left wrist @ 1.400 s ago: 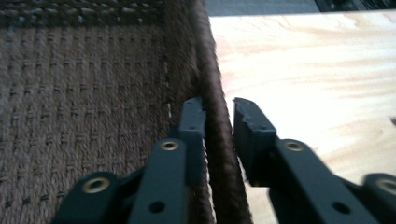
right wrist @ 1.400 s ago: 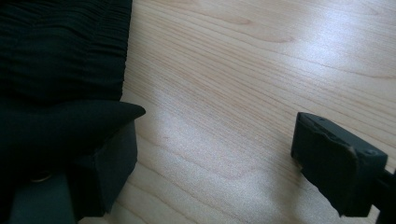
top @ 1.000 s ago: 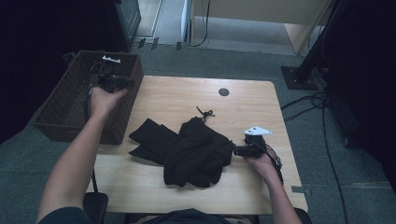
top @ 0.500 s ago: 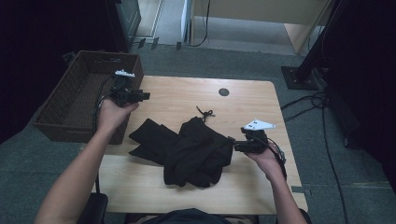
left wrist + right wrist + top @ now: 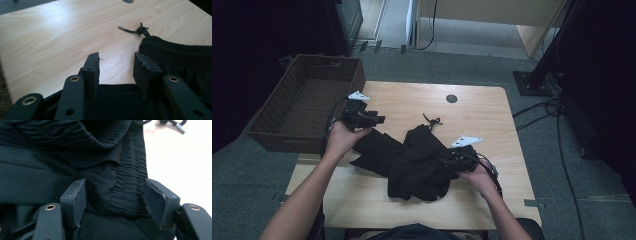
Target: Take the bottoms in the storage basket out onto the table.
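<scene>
Step in hand, as I read it: getting a grip on the black shorts (image 5: 412, 162), crumpled at centre-bottom of the tabletop (image 5: 472, 115) in the high view, likely to fold them or drop them in the wicker basket (image 5: 302, 107) at upper left.

Right gripper (image 5: 452, 161) sits at the garment's right edge; its jaws have just been closing, and in the right gripper view the elastic waistband (image 5: 125, 192) bunches between the fingers (image 5: 75, 197), which are part open with the pads not yet pressing.

Left gripper (image 5: 371, 120) hovers at the shorts' upper-left edge, fingers (image 5: 92, 71) half open, holding nothing; cloth lies just beside and under them, drawstring (image 5: 136, 30) farther up.

Next: right closes fully on the waistband; left drops onto the fabric edge.
</scene>
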`<act>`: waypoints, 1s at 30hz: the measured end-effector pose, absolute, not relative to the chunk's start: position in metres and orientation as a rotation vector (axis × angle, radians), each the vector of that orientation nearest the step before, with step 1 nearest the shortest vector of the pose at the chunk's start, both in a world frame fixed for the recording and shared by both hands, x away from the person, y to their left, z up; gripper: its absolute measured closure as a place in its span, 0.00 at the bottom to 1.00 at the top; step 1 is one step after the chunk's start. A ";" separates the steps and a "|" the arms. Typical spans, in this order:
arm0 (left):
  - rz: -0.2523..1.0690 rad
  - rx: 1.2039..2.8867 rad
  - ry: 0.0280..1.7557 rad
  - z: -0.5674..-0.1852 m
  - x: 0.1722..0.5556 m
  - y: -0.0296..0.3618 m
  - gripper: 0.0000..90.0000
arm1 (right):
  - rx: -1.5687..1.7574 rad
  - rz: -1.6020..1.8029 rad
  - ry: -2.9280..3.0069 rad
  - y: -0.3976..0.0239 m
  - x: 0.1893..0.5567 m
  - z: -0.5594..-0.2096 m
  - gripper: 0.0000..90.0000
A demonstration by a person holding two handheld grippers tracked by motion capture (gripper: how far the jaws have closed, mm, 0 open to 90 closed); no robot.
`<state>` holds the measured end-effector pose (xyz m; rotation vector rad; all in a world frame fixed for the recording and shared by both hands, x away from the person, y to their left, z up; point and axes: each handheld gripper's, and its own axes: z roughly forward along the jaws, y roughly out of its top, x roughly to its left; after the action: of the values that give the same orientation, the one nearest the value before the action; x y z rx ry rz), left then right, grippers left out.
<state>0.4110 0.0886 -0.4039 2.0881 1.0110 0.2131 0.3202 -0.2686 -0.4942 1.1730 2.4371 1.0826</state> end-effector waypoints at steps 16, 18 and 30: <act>0.080 2.126 0.854 -0.425 0.378 0.049 0.57 | 1.232 1.031 2.401 -0.261 0.348 -0.508 0.38; 0.056 2.151 0.825 -0.426 0.371 0.040 0.57 | 1.247 1.042 2.393 -0.261 0.352 -0.509 0.38; -0.064 2.238 0.715 -0.445 0.351 0.008 0.44 | 1.251 1.042 2.370 -0.259 0.357 -0.510 0.39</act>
<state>0.3505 0.0081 -0.4446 2.2381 0.7148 -0.0645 0.3566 -0.2595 -0.5096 1.2512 2.3698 1.0416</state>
